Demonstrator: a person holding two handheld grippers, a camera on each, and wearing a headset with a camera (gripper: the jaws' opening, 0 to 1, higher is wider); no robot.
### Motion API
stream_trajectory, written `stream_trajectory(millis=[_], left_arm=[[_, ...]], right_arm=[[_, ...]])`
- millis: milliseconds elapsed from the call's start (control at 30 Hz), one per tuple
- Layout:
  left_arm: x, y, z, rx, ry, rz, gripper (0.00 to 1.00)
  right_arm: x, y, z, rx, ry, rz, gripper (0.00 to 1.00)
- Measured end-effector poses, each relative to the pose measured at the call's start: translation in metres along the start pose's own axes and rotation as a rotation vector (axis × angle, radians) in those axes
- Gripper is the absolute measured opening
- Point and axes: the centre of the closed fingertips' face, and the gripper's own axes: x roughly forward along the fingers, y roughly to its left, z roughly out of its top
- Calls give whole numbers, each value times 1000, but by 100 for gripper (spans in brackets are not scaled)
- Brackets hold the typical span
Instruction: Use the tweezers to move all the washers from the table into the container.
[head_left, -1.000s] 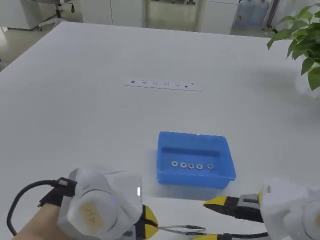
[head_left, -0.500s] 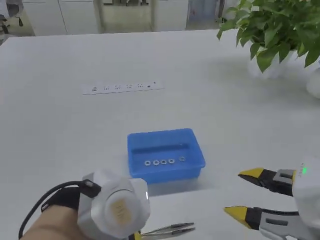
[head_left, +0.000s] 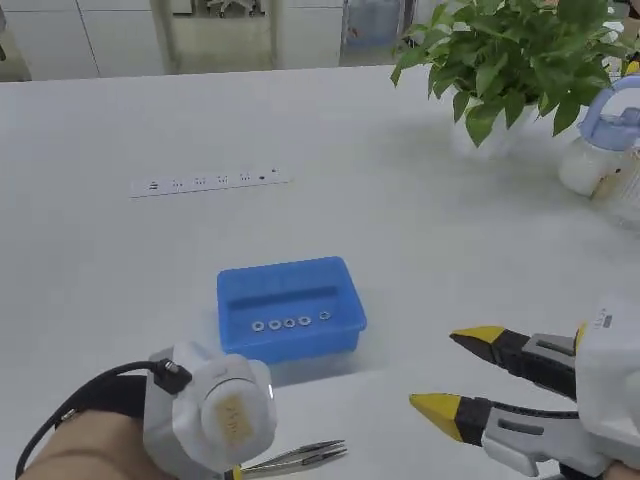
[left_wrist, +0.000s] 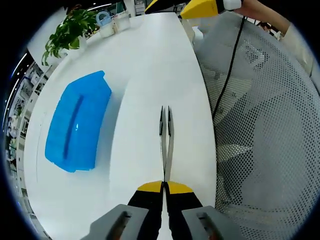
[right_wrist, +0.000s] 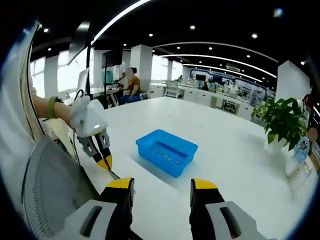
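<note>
Power strip: a white power strip (head_left: 208, 182) lies flat on the bench (head_left: 420, 230), well behind the container and a little to its left.
Left claw: the left claw (left_wrist: 163, 186) is clenched on the rear end of the tweezers, low and in front of the container's left corner.
Tweezers: the tweezers (head_left: 295, 457) stick out rightward from that claw, tips nearly together, in front of the container's near wall and apart from it.
Container: the blue container (head_left: 285, 270) stands upright on the bench.
Washers: five washers (head_left: 290, 322) lie in a row on the container's floor.
Right claw: the right claw (head_left: 440, 370) is released, its yellow-tipped jaws wide apart around nothing, right of the container and nearer the person.
Plant: a leafy plant (head_left: 510, 50) stands far behind the container to the right.
Bottle: a blue-capped bottle (head_left: 610, 140) stands right of the plant.
</note>
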Motion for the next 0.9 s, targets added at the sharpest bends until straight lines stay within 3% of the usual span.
stream_trajectory(millis=[67, 100, 167, 233, 333, 400, 467, 567, 667, 733, 767, 800, 867, 900], left_arm=[[2, 0, -6, 14, 33, 21, 0], [1, 0, 1, 27, -8, 21, 0], [0, 1, -2, -50, 2, 39, 0], [0, 1, -2, -67, -4, 50, 0], [0, -1, -2, -127, -22, 78, 3], [-2, -1, 1, -203, -73, 106, 9], [-5, -7, 4, -300, -133, 92, 17], [-17, -6, 14, -446, -263, 121, 26], [-36, -2, 25, -651, -443, 165, 37], [-47, -1, 29, -742, -545, 208, 39], [-51, 0, 29, -766, -576, 238, 42], [-55, 0, 27, -774, -580, 263, 46], [-70, 6, 19, -733, -541, 381, 54], [-83, 13, 20, -701, -556, 459, 57]], right_arm=[[-3, -2, 1, 20, -12, 11, 44], [-4, -2, 2, 24, -16, 17, 44], [-7, -1, 6, 42, -21, 34, 46], [-9, 8, 6, 16, 0, 91, 49], [-10, 13, 1, -28, 31, 135, 51], [-8, 13, -1, -26, 42, 152, 51], [-7, 13, -3, -22, 48, 175, 54], [-6, 10, 0, -11, 29, 198, 56], [-5, 4, 2, 10, 3, 198, 58], [-4, 0, 2, 16, -7, 188, 58], [-4, -3, 2, 15, -15, 178, 58], [-5, -5, 2, 18, -19, 173, 58], [-6, -11, 3, 37, -36, 163, 60], [-6, -12, 4, 50, -48, 164, 61]])
